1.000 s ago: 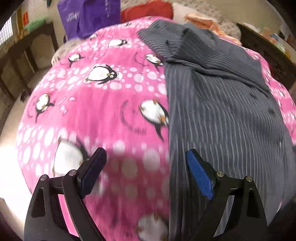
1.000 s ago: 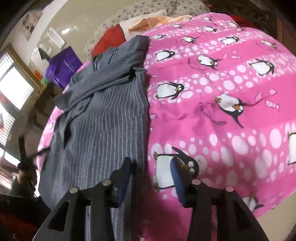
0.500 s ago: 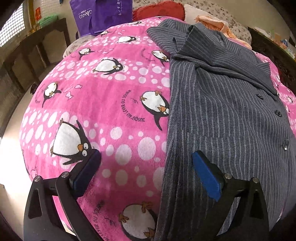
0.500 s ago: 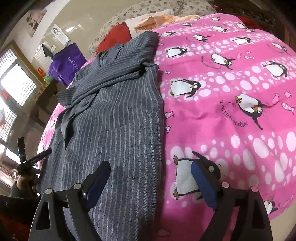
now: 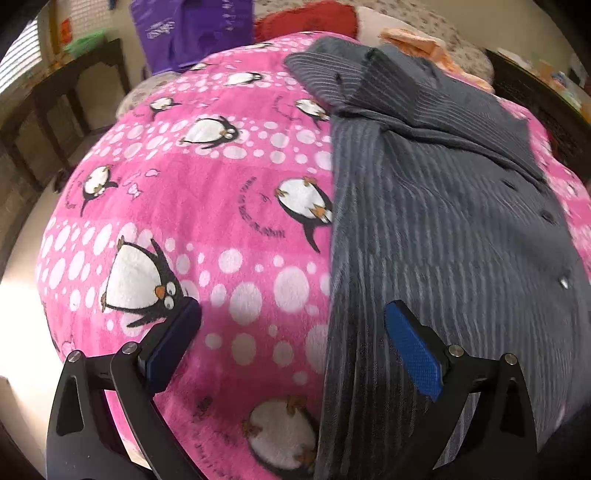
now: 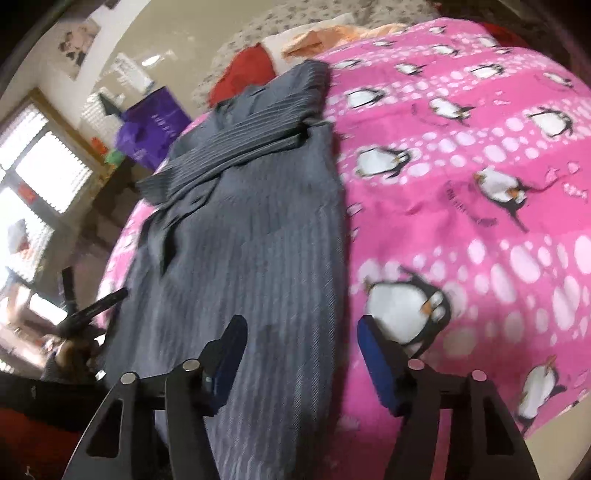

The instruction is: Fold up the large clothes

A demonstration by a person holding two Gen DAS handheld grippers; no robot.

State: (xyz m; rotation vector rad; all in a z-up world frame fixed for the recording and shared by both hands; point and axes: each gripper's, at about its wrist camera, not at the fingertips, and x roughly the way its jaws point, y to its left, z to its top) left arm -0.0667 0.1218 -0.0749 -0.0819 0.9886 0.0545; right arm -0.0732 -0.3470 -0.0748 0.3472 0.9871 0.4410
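Note:
A large grey striped button shirt (image 5: 436,221) lies lengthwise on a pink penguin blanket (image 5: 207,206), its sleeves folded across the far end. My left gripper (image 5: 291,339) is open and empty, its jaws straddling the shirt's left edge near the hem. In the right wrist view the shirt (image 6: 251,236) fills the middle and left. My right gripper (image 6: 301,354) is open and empty, straddling the shirt's right edge near the hem. The left gripper (image 6: 92,306) shows small at the left there.
A purple bag (image 5: 192,29), a red cushion (image 5: 306,18) and orange cloth (image 5: 417,40) lie beyond the blanket's far end. Dark wooden furniture (image 5: 55,103) stands at the left, a dark headboard (image 5: 539,103) at the right. A window (image 6: 40,177) is at left.
The right gripper's jaws opened from a narrow gap to wide, then narrowed slightly. Both grippers shifted a little over the shirt's lower edges; the shirt lies unmoved.

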